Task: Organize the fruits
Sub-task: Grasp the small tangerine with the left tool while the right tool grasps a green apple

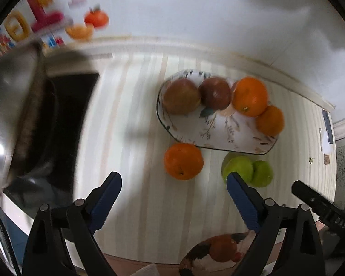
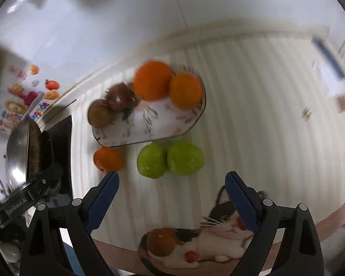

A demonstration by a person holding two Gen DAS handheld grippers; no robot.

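A floral oval tray lies on the striped counter. It carries two reddish-brown apples and two oranges. In front of the tray a loose orange and two green apples sit on the counter. My left gripper hangs open above the loose orange, nothing between its blue pads. My right gripper is open just short of the green apples, also with nothing in it.
A dark wok sits on a black hob at the left. A printed box stands against the white back wall. A cat-picture mat lies at the counter's front edge. The other gripper's body shows at right.
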